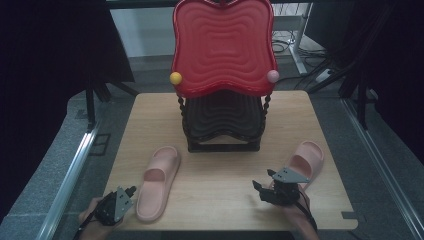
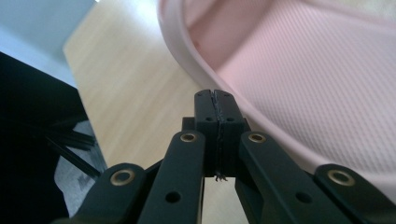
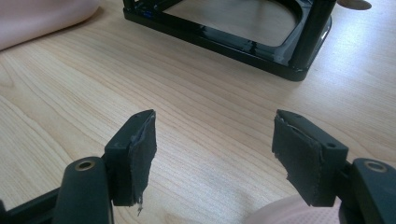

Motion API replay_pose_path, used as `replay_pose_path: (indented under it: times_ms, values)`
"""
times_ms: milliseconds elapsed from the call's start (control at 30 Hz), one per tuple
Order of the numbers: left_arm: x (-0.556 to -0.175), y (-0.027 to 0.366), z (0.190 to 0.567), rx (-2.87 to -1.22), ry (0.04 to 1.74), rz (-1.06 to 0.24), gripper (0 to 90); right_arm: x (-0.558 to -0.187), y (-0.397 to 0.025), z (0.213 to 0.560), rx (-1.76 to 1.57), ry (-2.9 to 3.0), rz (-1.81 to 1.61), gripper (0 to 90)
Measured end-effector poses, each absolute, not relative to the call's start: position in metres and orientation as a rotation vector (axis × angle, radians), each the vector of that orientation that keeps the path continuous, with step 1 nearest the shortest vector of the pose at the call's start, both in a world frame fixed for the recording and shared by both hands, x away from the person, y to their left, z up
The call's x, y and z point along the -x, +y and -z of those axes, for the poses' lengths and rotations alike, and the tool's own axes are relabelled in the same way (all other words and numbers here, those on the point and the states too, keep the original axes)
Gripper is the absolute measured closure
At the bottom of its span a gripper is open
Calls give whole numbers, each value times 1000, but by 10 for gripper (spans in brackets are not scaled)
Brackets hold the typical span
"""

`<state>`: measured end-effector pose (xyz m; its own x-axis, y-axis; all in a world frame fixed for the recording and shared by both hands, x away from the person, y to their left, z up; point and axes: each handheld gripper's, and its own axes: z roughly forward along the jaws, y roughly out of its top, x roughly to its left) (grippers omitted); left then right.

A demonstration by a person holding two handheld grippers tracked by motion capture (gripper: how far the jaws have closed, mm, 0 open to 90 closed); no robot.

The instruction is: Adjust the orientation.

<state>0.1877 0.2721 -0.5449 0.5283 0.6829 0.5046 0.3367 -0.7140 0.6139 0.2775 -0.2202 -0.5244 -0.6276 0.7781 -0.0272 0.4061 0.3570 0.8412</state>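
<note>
Left gripper [image 1: 131, 191]: low at the near-left table edge, jaws pressed fully together with nothing between them; tips just beside the heel rim of the left slipper.
Right gripper [image 1: 260, 189]: near-right part of the table, jaws spread wide and empty, pointing across the bare wood toward the rack base; a pink edge shows just under its right jaw in the right gripper view.
Left slipper [image 1: 157, 181]: pink slide sandal, sole down, lying lengthwise left of centre, apart from the rack.
Right slipper [image 1: 306, 161]: matching pink sandal, sole down, angled, just behind the right gripper; contact cannot be told.
Rack [image 1: 223, 131]: black two-tier stand at table centre with a red wavy tray [image 1: 223, 47] on top; lower shelf looks free.
Table [image 1: 150, 115]: light wood.
Handling judgement: slippers appear light, soft foam, flexible, with a finely textured footbed; unlikely to slip or break, but will bend if held at one end.
Grip point judgement: the raised side rim near the heel, or the strap band; the left gripper must open first.
</note>
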Motion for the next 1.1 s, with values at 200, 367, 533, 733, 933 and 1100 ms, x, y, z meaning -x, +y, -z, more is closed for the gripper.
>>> replay_pose_path:
  times_ms: [200, 367, 533, 733, 933, 1100]
  values:
    - [-181, 267, 554, -2363, 815, -991, 900, -277, -218, 526, -1028, 2206, -1175, 308]
    - [-174, 258, 558, -2365, 795, -997, 900, -277, -218, 525, -1032, 2199, -1179, 308]
    - [-171, 248, 558, -2371, 761, -986, 900, -276, -218, 524, -1033, 2194, -1178, 307]
    - [-169, 232, 557, -2373, 693, -967, 900, -276, -218, 524, -1032, 2194, -1176, 308]
    - [-172, 233, 554, -2368, 701, -1018, 869, -276, -220, 522, -1030, 2185, -1185, 308]
    - [-177, 237, 538, -2274, 760, -1142, 744, -276, -220, 522, -1028, 2184, -1181, 308]
